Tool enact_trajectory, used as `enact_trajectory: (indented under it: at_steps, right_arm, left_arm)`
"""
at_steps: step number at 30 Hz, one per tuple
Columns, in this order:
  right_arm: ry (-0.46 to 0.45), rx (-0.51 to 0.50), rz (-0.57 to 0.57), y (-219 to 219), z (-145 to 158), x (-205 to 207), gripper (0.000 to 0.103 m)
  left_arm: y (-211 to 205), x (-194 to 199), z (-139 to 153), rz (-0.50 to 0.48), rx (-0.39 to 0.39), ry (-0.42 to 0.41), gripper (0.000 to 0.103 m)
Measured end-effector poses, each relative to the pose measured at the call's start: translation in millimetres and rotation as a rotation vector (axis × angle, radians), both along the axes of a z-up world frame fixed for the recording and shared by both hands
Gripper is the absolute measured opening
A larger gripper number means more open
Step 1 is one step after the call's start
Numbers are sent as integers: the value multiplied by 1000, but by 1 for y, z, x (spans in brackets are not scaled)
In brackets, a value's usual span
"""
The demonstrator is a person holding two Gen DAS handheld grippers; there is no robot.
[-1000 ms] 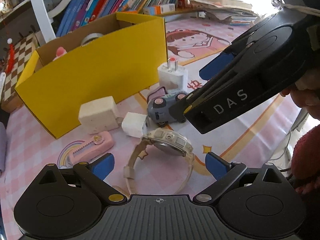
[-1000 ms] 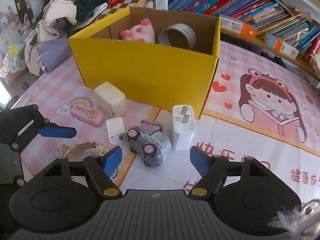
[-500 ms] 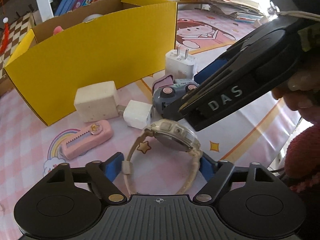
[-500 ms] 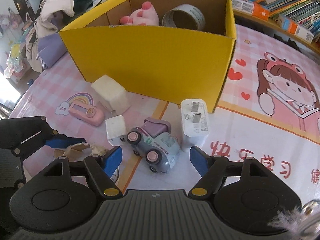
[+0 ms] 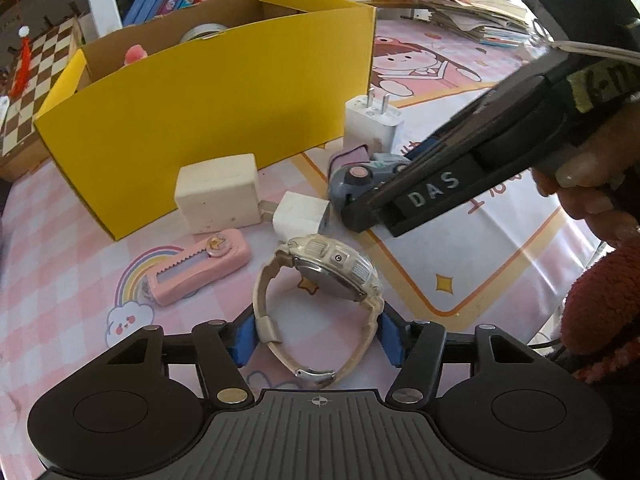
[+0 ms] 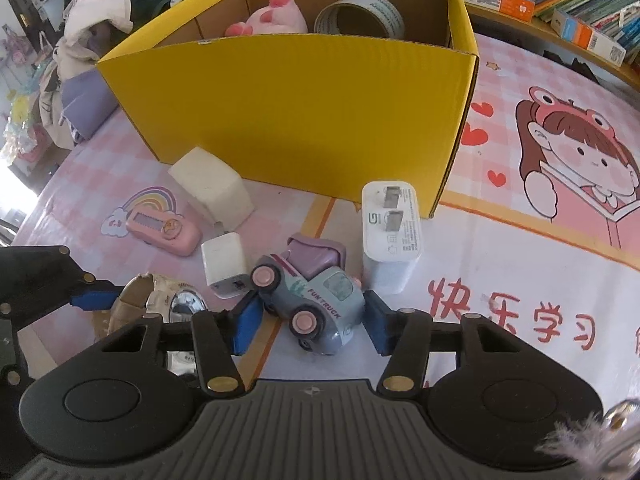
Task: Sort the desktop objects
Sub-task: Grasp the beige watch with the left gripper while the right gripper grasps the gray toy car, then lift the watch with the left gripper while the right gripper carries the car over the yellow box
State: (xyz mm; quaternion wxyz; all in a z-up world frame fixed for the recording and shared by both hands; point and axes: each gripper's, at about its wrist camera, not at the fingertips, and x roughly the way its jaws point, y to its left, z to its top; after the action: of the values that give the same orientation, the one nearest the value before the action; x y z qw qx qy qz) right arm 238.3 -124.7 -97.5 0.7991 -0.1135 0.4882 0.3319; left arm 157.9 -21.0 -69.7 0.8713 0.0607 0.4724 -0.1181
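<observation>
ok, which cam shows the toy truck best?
Right wrist: the toy truck lies whole and close between the right gripper fingers, "FUN TRUCK" lettering readable. Left wrist shows only its rear, the rest hidden behind that gripper.

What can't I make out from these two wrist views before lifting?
- Watch dial: left wrist view, faces away; right wrist view, left gripper covers it.
- Toy truck front: right wrist view, hidden behind right gripper body.
- Yellow box floor: both views, near wall blocks it.
</observation>
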Motion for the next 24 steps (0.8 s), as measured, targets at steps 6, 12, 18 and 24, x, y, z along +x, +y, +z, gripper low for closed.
enact_trajectory:
  at_steps: [6,12,18,24]
  right_arm:
    - [-11,11,-28,-8,3,-5,51]
    - [-44,15,-36,-14,13,-16,51]
    - [-76,18,-37,-14,19,-28,51]
    - [-89,18,-62,-20,22,-38,51]
  left_arm:
    - [6,-2,2,33,-18,-4,58]
    - [11,-8,7,56,-39,-31,58]
    - [13,-15,12,67,-63,-59,58]
    - [13,-24,14,70,-72,-73,58]
